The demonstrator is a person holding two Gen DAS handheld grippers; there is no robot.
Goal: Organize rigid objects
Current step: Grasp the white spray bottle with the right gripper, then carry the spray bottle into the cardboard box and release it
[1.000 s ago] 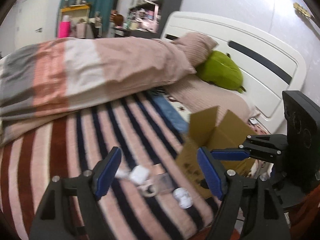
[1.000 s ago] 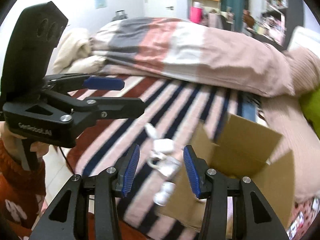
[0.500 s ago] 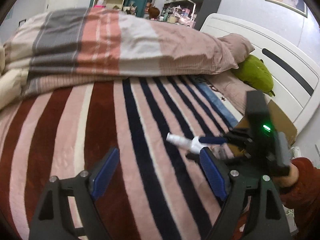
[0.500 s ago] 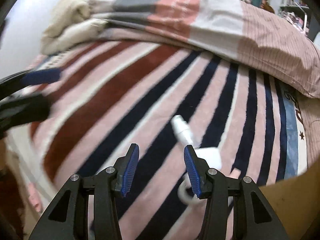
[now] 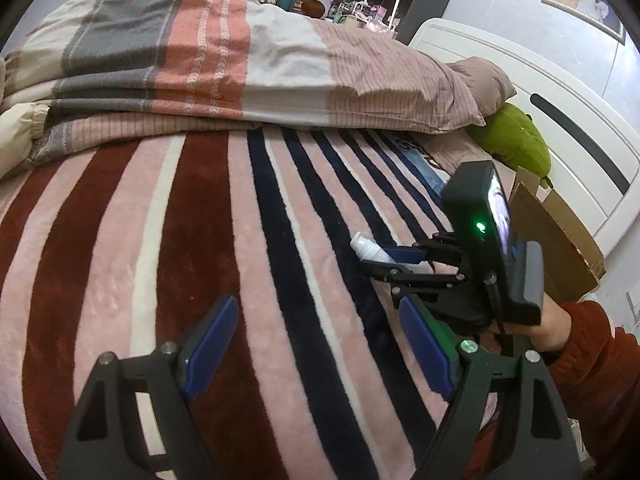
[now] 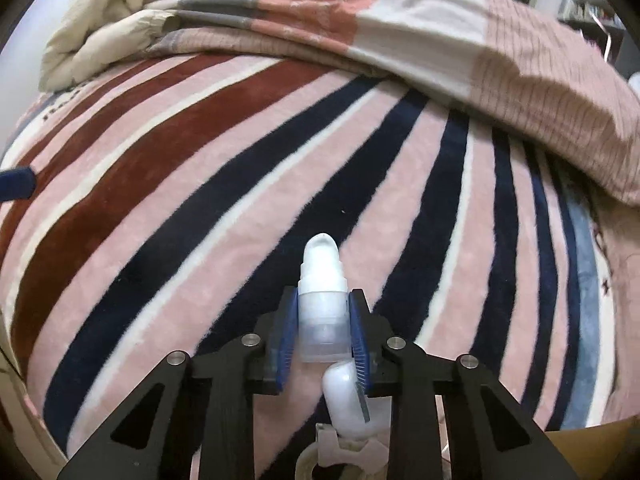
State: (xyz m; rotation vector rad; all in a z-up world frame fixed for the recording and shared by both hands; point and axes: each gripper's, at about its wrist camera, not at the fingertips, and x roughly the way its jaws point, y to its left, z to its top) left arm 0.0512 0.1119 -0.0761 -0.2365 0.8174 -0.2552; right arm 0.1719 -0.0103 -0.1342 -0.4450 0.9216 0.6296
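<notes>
The right claw (image 6: 322, 330) is clamped on a small white pump bottle (image 6: 323, 308), its blue pads (image 6: 286, 340) pressed to both sides of the clear body while the rounded nozzle end sticks out forward past the fingertips. The bottle lies low over the striped blanket (image 6: 200, 200); whether it touches the blanket cannot be told. Just behind it, between the claw's arms, sits a white rounded case (image 6: 344, 396), and below that a pale plastic ring piece (image 6: 340, 454), partly hidden.

The left claw (image 5: 320, 350) stands wide, nothing between its blue pads (image 5: 208, 344), poised above the red and pink stripes of the same blanket. In its view the right claw (image 5: 394, 260) shows to the right with the bottle (image 5: 368, 250) in its grip, a hand in a red sleeve (image 5: 548, 328) behind it.

Further right stands an open cardboard box (image 5: 556, 236) near the white headboard (image 5: 580, 128). A green plush (image 5: 512, 136) lies by the pillow (image 5: 484, 84), and a folded quilt (image 5: 240, 64) runs across the far side of the bed
</notes>
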